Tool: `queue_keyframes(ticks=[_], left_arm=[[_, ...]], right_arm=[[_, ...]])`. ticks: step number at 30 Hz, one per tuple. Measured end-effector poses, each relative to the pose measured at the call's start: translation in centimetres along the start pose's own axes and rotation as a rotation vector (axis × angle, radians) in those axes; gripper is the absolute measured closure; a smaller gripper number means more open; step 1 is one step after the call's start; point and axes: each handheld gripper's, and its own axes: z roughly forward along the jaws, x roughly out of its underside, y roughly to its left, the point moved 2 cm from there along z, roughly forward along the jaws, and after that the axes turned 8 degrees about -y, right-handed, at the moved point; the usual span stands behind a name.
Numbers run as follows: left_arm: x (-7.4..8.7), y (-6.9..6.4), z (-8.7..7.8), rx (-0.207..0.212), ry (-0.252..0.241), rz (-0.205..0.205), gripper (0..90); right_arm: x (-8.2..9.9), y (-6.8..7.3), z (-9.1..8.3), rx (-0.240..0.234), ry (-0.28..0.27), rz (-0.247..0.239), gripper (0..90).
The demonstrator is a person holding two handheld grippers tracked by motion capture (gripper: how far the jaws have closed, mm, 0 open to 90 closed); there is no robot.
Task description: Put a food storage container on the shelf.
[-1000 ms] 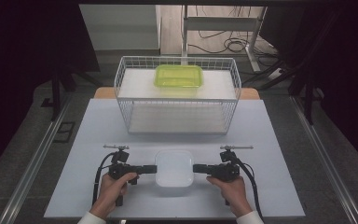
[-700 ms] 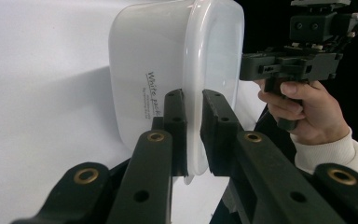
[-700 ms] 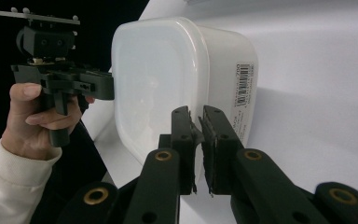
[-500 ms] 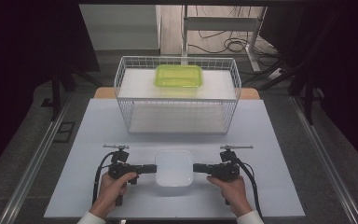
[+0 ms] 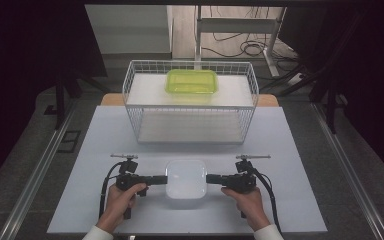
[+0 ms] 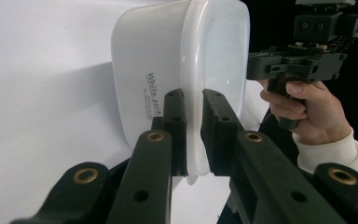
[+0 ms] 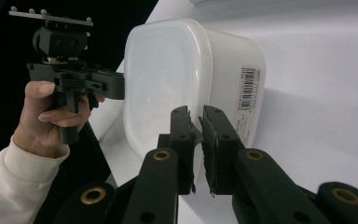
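Observation:
A white lidded plastic box (image 5: 186,179) rests on the white table near its front edge. My left gripper (image 5: 166,179) is shut on the rim at the box's left side, and my right gripper (image 5: 207,178) is shut on the rim at its right side. In the left gripper view the jaws (image 6: 193,100) pinch the lip of the box (image 6: 168,56), with the right gripper (image 6: 251,65) at the far side. The right gripper view has its own jaws (image 7: 193,116) clamped on the lip of the box (image 7: 168,79), and the left gripper (image 7: 121,86) opposite.
A white wire basket (image 5: 190,125) stands at the middle back of the table, with a green lidded container (image 5: 192,82) in it toward the rear. Bare tabletop (image 5: 105,145) lies between basket and box. The table's edges drop to a dark floor with metal rails.

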Motion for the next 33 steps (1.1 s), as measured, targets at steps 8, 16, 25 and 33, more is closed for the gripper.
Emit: queue_keyframes(ticks=[8, 16, 25, 33], left_arm=[[-0.08, 0.14, 0.06, 0.002, -0.001, -0.008, 80.2], [-0.03, 0.14, 0.12, 0.002, 0.004, -0.009, 80.3], [-0.02, 0.02, 0.05, -0.011, 0.002, -0.008, 80.3], [-0.06, -0.3, -0.12, -0.015, -0.016, 0.0, 80.5]], right_arm=[[-0.11, -0.13, 0.1, -0.011, -0.002, 0.003, 79.0], [0.05, -0.17, 0.67, 0.009, 0.018, -0.004, 70.1], [-0.05, -0.11, 0.44, 0.002, 0.016, 0.021, 78.0], [-0.08, 0.03, 0.33, -0.005, 0.007, 0.032, 79.4]])
